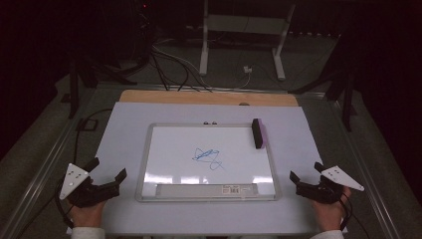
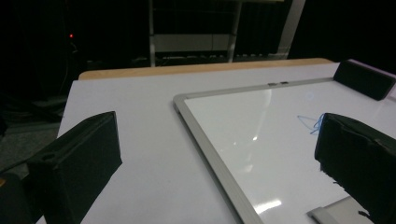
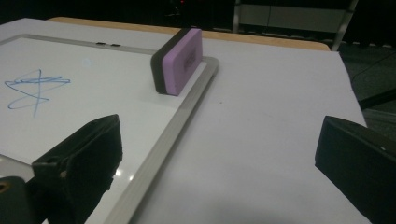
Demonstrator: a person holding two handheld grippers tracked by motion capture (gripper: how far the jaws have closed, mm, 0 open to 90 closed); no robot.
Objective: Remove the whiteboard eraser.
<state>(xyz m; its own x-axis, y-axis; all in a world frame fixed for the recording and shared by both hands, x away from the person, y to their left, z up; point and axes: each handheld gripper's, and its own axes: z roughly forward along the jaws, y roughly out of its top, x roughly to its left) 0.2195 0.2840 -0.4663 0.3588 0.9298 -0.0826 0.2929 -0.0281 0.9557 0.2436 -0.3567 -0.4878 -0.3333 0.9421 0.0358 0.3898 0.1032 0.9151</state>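
your right gripper (image 3: 219, 154) gapes empty; reach ahead-left, pinch the eraser (image 3: 180, 61) by its long sides, then wipe the scribble (image 3: 35, 88).

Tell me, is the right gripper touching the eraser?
Apart. In the right gripper view, the open right gripper has bare table between its jaws and the eraser, which stands farther off on the whiteboard edge.

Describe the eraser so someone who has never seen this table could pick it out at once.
A silver-framed whiteboard lies flat in the middle of the white tabletop. The eraser stands on edge at its far right corner, by the frame on the right gripper's side. It is a small block, black on one face and purple on the other, well apart from the blue scribble.
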